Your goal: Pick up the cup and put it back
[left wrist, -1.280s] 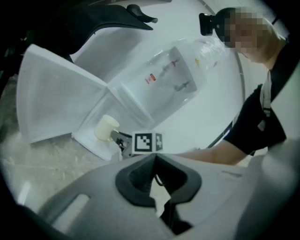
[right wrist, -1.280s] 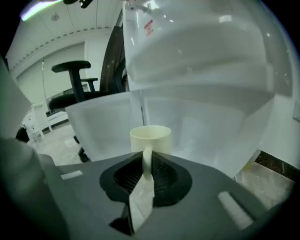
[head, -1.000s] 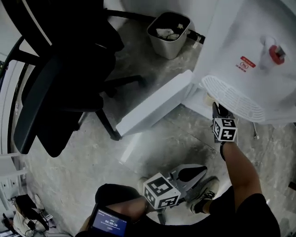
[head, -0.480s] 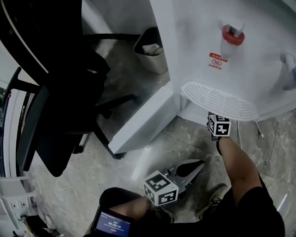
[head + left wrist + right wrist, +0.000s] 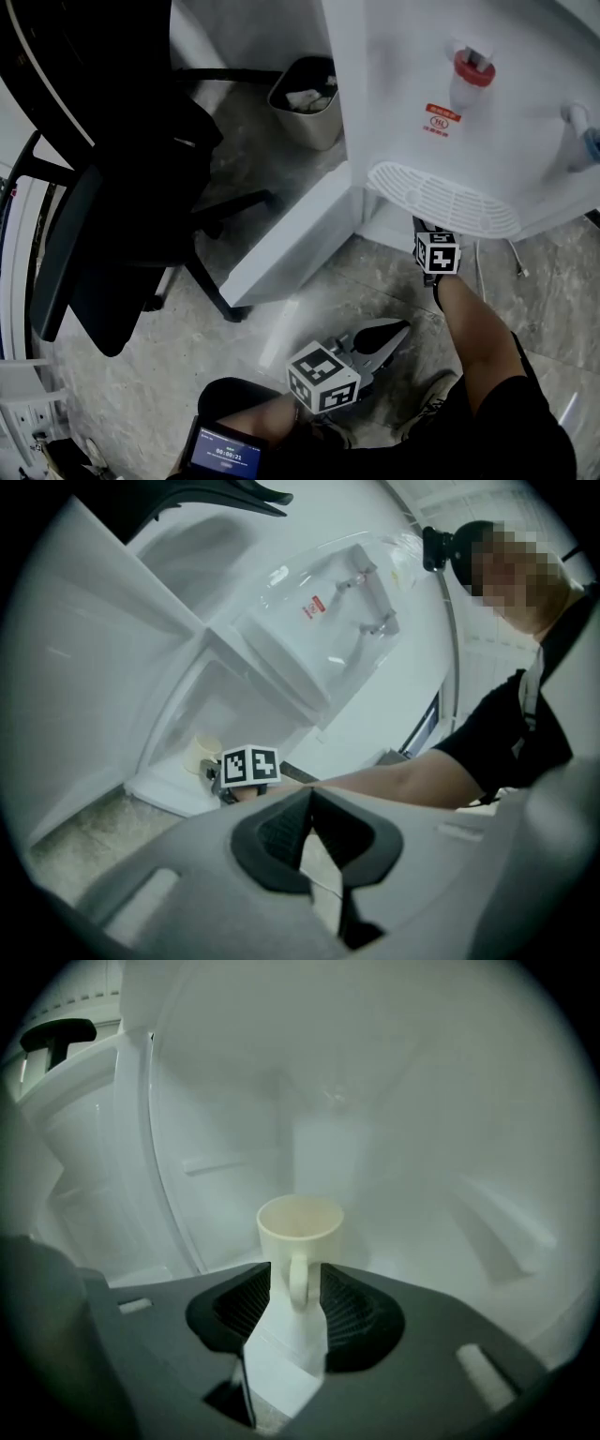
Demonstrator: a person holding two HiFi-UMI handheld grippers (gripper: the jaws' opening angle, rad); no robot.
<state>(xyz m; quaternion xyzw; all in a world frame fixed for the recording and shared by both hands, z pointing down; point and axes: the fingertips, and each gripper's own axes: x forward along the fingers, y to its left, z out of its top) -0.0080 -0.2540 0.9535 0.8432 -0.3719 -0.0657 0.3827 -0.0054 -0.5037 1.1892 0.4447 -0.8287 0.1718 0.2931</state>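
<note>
My right tongs (image 5: 298,1290) reach into the open lower compartment (image 5: 422,1241) of the water dispenser (image 5: 469,122), just beneath its drip grille (image 5: 441,199). The cup (image 5: 300,1227) stands there upright on the compartment floor, cream-coloured, mouth up, towards the back of the dispenser's white interior. Its handle (image 5: 298,1283) is turned straight toward me. The right jaws have just been opening and now stand wide. The handle sits between the ribbed pads with a thin gap on either side, so nothing is gripped.

My left tongs (image 5: 309,797) hang outside the dispenser, out in front of it and aimed toward the same compartment. Their tips look pressed together with nothing between them, as far as the dim view lets me judge. The dispenser's door (image 5: 291,239) is swung open beside the compartment.
</note>
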